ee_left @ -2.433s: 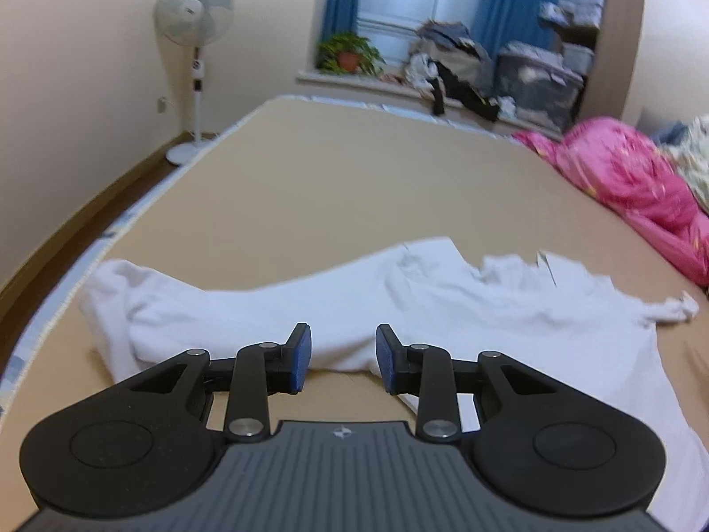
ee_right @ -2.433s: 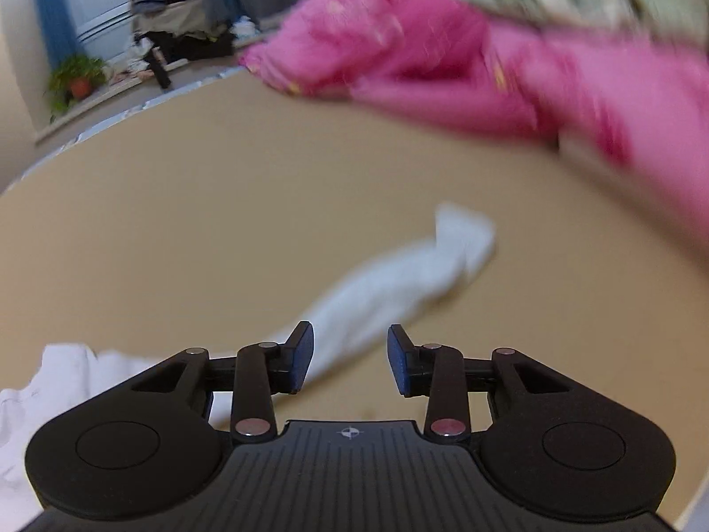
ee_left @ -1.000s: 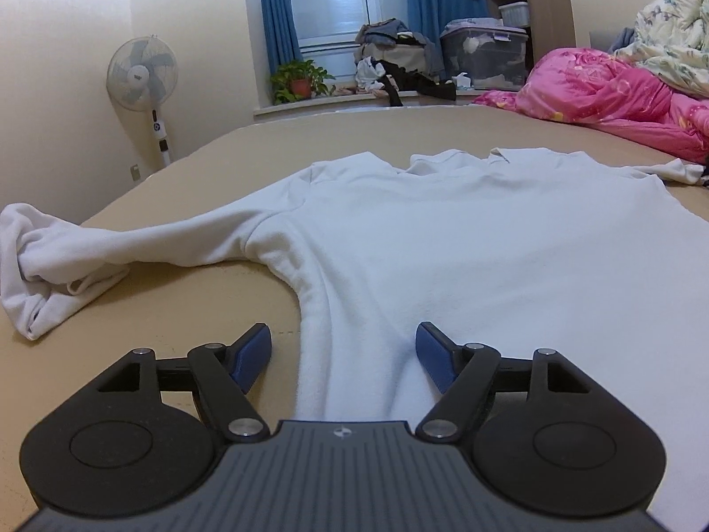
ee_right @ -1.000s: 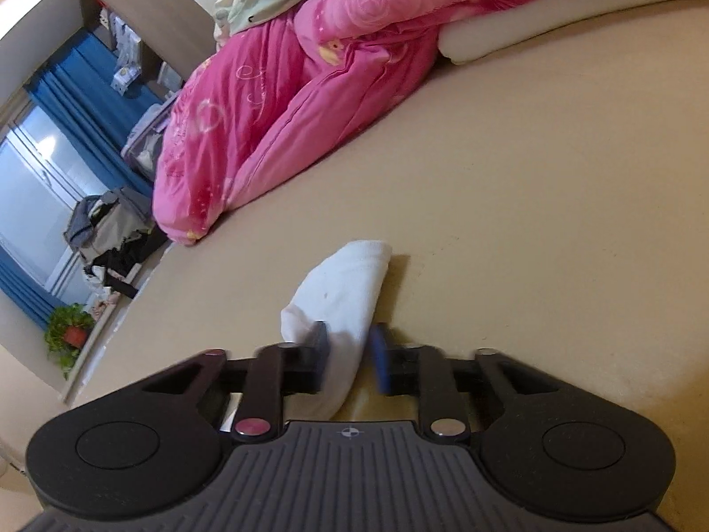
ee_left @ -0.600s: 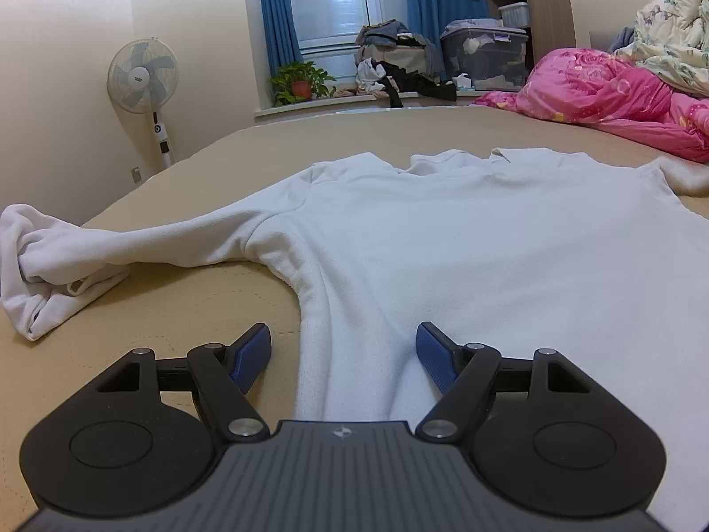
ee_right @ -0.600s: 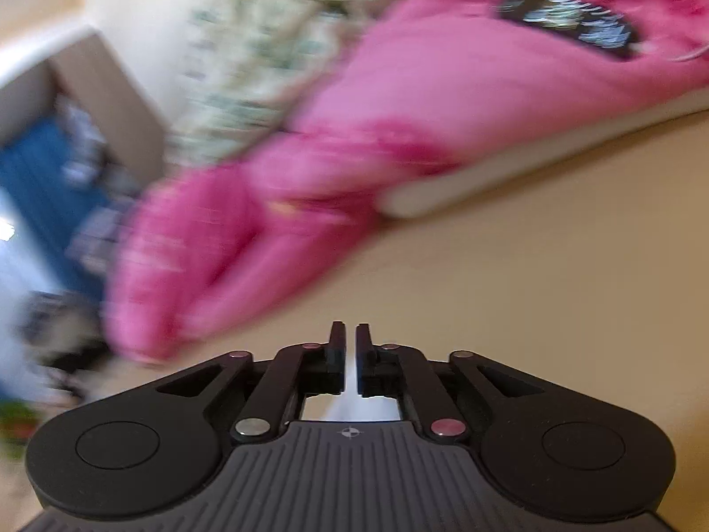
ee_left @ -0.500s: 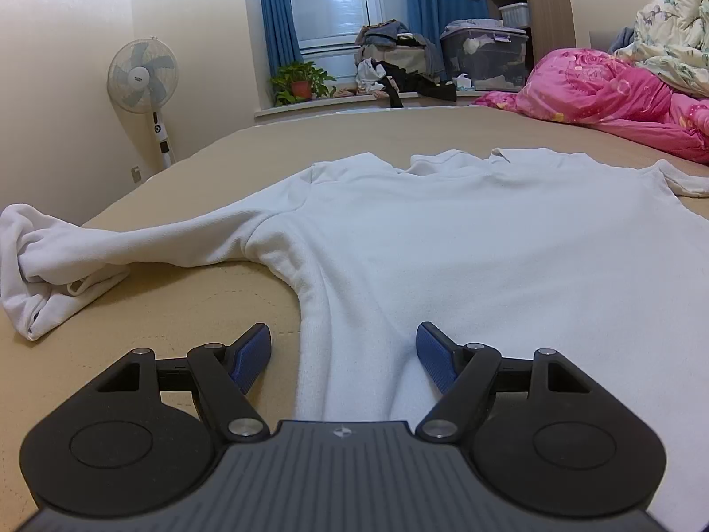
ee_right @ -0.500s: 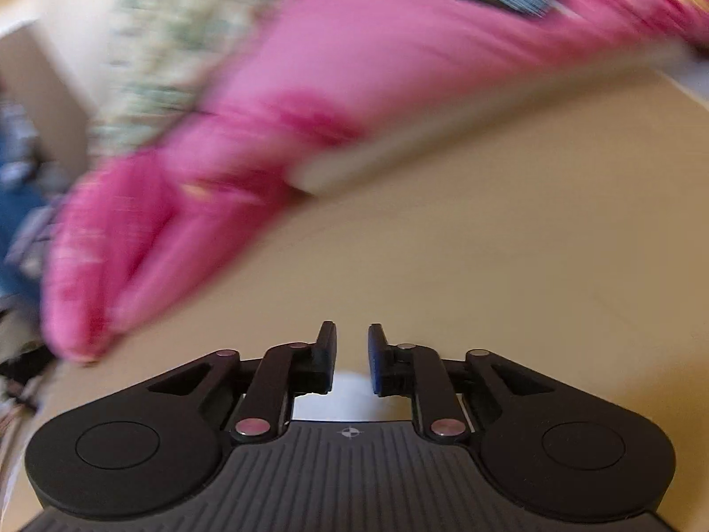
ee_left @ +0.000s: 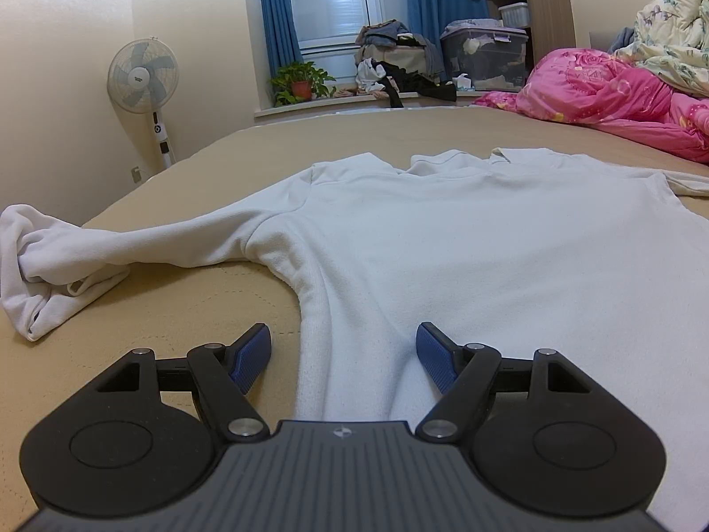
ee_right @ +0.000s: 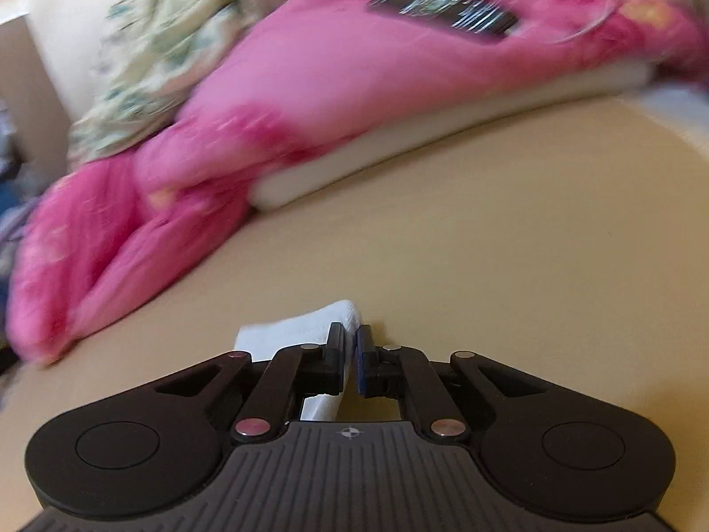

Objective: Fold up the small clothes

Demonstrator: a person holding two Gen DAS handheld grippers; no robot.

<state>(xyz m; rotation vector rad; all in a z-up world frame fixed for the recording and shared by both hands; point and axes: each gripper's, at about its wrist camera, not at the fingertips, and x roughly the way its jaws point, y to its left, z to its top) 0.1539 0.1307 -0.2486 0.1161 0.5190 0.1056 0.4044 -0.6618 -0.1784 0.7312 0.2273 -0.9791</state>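
A white long-sleeved shirt (ee_left: 465, 244) lies spread flat on the tan bed (ee_left: 186, 310), collar toward the window. Its left sleeve (ee_left: 66, 252) ends in a bunched heap at the left edge. My left gripper (ee_left: 343, 354) stands open low over the shirt's near side edge, with the cloth lying between the blue pads (ee_left: 250, 354) and untouched by them. In the blurred right wrist view, my right gripper (ee_right: 351, 339) has its jaws closing tight on the white cuff of the other sleeve (ee_right: 301, 328), which is pinched between the pads just above the bed.
A pink quilt (ee_left: 611, 88) and a floral quilt (ee_left: 673, 22) are piled along the right. The pink quilt (ee_right: 310, 88) rests on a white pad (ee_right: 354, 159) ahead of my right gripper. A standing fan (ee_left: 144, 77), a potted plant (ee_left: 301, 84) and storage boxes (ee_left: 483, 57) stand beyond the bed.
My right gripper swung toward the pink quilt, briefly loosened, then closed again on the cuff. The sleeve end at the far right shifted. The left gripper stayed still.
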